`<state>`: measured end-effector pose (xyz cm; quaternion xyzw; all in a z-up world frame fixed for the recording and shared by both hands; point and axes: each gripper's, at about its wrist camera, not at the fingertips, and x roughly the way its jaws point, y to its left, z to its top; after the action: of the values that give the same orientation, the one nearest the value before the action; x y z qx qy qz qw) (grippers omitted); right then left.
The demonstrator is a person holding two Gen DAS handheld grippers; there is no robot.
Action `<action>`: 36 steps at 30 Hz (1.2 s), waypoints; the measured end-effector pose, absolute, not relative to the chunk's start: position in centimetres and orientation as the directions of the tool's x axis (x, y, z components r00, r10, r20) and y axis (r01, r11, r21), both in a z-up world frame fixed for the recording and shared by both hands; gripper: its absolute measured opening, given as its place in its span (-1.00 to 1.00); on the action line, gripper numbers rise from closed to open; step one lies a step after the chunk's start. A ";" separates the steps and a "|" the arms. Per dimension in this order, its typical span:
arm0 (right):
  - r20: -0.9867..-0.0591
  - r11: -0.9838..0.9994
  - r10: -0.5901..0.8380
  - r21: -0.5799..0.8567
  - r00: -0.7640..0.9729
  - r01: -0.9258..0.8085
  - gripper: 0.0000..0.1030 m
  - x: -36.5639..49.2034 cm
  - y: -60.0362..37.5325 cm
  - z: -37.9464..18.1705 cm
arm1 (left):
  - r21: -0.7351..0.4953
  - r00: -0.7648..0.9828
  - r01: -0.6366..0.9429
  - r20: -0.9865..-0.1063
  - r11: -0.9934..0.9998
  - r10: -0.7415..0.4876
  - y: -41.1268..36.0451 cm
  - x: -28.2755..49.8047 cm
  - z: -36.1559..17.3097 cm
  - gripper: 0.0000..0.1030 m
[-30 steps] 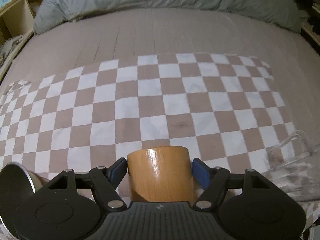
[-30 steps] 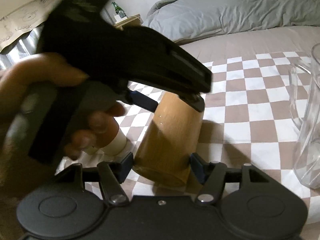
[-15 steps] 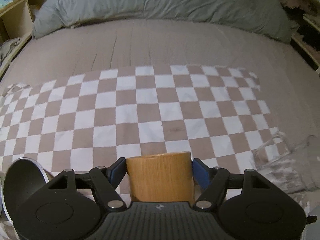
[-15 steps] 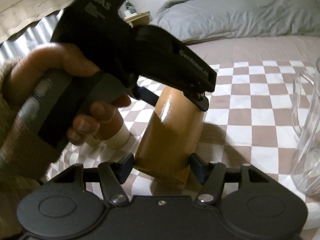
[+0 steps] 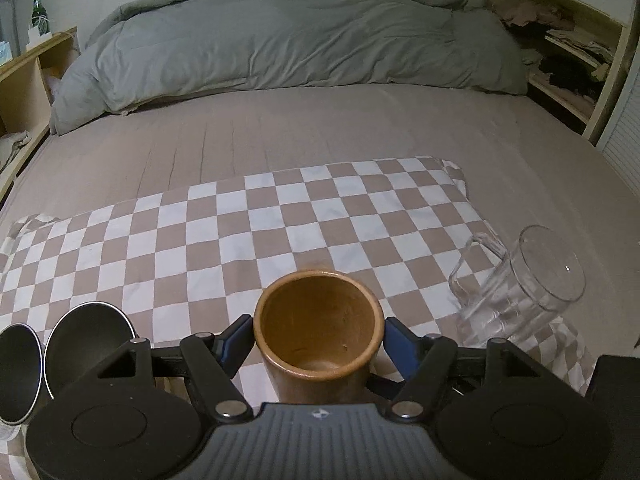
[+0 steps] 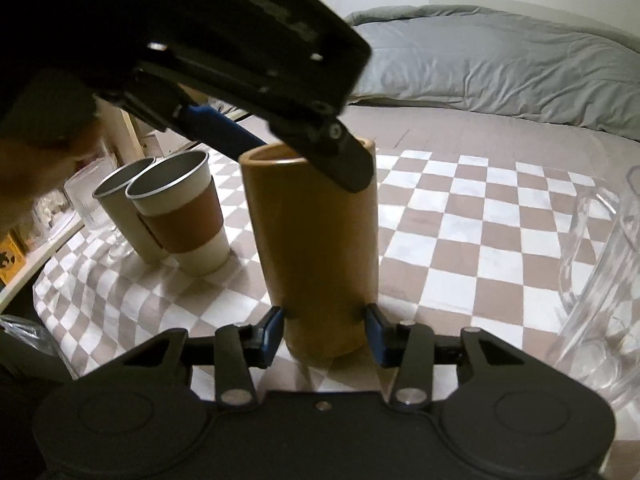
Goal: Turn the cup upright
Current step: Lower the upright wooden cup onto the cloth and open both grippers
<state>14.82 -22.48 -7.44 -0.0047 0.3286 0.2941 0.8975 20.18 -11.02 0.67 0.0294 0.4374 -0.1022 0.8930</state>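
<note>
Moved: wooden cup [image 6: 312, 240] now upright, mouth up, nothing visible inside
Left gripper [image 5: 318, 336]: clamps cup rim
Right gripper [image 6: 325, 330]: pads flank cup base; contact unclear
Paper cups [image 6: 180, 216]: just left of cup

Smooth wooden cup [image 6: 312, 240] on matt checked cloth [image 6: 460, 240]

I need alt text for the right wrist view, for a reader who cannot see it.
A tall brown cup stands upright, mouth up, on a checkered cloth, between the right hand-held gripper at its base and the left hand-held gripper at its rim. Two sleeved paper cups stand left, a clear mug right.
</note>
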 end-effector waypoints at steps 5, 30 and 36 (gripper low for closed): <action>-0.594 0.826 0.516 0.154 0.617 -0.543 -0.11 14.3 -22.2 -7.8 | -0.025 0.591 0.223 -0.791 0.974 -0.156 -10.8 19.6 0.6 0.36; -0.518 0.889 0.442 0.146 0.732 -0.434 0.32 8.8 -25.8 0.0 | -0.068 0.739 0.213 -0.641 0.975 -0.206 -6.7 10.7 5.5 0.84; -0.494 0.924 0.370 0.111 0.787 -0.365 0.56 4.9 -27.0 0.9 | -0.064 0.796 0.199 -0.572 0.978 -0.199 -5.0 6.8 5.2 0.96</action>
<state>4.86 -27.02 0.92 0.0050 0.2625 0.1944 0.9451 6.78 -5.03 5.15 -0.0005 0.3020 -0.1050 0.9475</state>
